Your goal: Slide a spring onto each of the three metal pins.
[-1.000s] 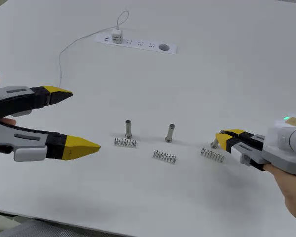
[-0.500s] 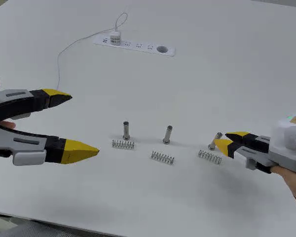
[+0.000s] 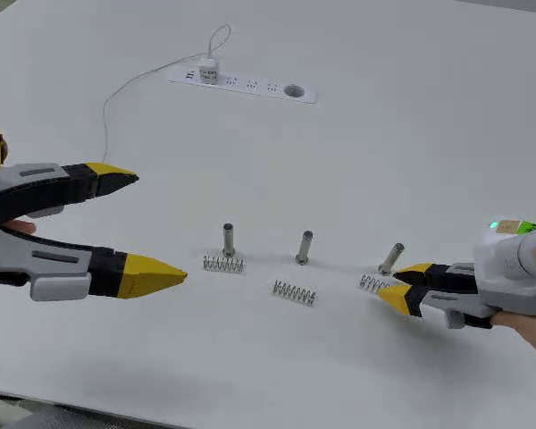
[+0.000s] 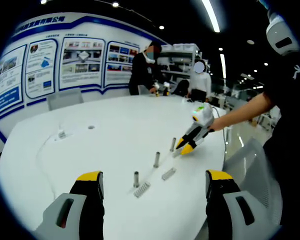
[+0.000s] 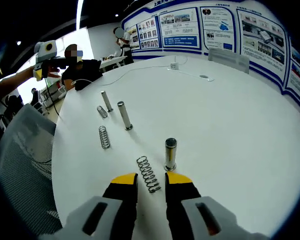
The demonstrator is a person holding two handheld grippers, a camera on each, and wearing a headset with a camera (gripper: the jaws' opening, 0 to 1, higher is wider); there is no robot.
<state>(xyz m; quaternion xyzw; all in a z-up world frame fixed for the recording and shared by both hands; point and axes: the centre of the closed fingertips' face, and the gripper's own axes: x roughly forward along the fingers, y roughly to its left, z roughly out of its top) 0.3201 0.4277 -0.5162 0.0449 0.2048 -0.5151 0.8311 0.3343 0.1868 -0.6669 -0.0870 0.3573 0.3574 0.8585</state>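
Three upright metal pins (image 3: 228,239) (image 3: 305,247) (image 3: 392,257) stand in a row on the white table (image 3: 411,143). A spring lies flat in front of each: left spring (image 3: 224,264), middle spring (image 3: 294,292), right spring (image 3: 371,283). My right gripper (image 3: 398,283) is low at the right spring's end, open by a narrow gap. In the right gripper view that spring (image 5: 147,173) runs into the gap between the yellow fingertips (image 5: 125,178), with the right pin (image 5: 170,153) just beyond. My left gripper (image 3: 147,228) hovers wide open left of the row, holding nothing.
A white power strip (image 3: 246,80) with a plugged charger (image 3: 208,67) and its cable lies at the far side of the table. The table's near edge runs along the bottom left. A mesh chair (image 5: 20,150) stands beside the table. People stand in the background (image 4: 142,70).
My right gripper has drawn back from beside the right pin and come down to the right spring's end, its jaws a little wider. The left gripper has barely moved.
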